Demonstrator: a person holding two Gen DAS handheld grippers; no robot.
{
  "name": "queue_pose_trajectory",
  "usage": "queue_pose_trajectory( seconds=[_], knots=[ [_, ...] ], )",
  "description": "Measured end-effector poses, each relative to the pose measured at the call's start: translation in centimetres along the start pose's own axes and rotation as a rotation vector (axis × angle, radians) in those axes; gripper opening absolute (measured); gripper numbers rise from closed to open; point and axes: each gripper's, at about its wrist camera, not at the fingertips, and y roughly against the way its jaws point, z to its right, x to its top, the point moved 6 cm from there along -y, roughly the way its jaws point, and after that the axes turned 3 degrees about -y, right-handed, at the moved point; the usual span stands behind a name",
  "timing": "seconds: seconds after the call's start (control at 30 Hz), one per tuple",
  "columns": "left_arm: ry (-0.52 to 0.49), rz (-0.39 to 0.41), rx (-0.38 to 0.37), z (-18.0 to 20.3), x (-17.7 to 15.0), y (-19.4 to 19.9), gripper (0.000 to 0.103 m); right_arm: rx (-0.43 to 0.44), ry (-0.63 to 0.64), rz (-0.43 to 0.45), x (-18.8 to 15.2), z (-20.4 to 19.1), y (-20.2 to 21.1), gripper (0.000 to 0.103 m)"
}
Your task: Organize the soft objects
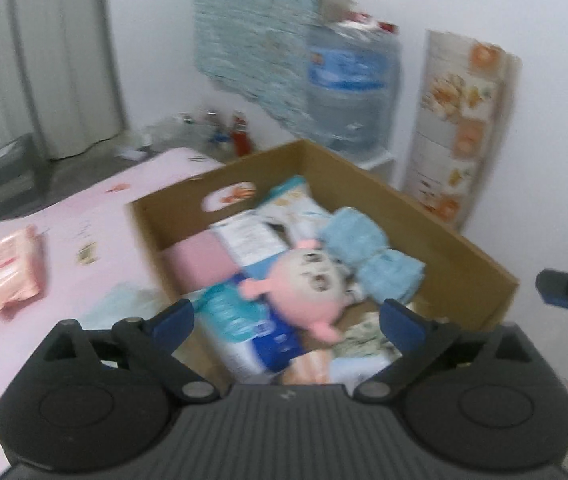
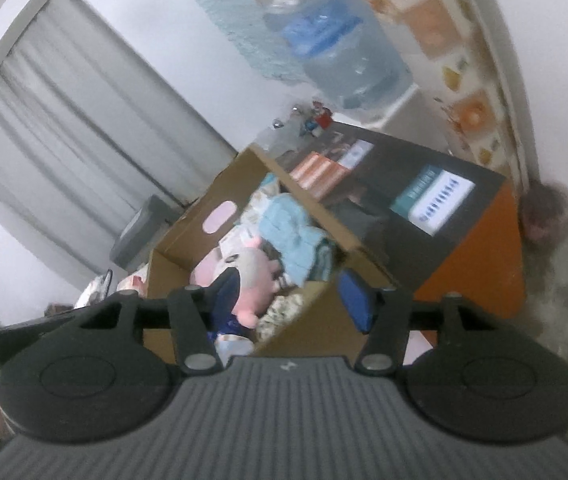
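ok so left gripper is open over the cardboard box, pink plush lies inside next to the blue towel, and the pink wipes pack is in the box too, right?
Not quite. The pink wipes pack is not in the cardboard box; it lies outside it on the pink sheet, as the left wrist view shows. The rest holds: left gripper open, pink plush inside beside the blue towel.

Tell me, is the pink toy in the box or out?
In. The pink toy lies inside the cardboard box, beside a blue towel.

Plush toy [image 1: 304, 276] in cardboard box [image 1: 460, 248], folded towel [image 1: 368, 256] right of it, water jug [image 1: 350, 88] behind box
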Motion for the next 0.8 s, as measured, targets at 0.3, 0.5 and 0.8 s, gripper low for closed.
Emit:
queue_pose_trajectory(
  seconds=[0.3, 0.5, 0.8],
  knots=[
    [0.197, -0.022, 0.109, -5.6, -6.5, 4.3, 0.103, 0.005, 0.241, 0.008, -1.9, -8.1, -0.8, 0.089],
    [0.285, -0.023, 0.224, -7.6, -9.9, 5.8, 0.103, -0.013, 0.354, -0.029, -4.4, -11.5, -1.4, 0.102],
    [0.339, -0.051, 0.314, -8.7, -11.6, 6.9, 0.103, -0.109, 0.499, -0.074, -7.1, -13.9, -2.2, 0.102]
  ],
)
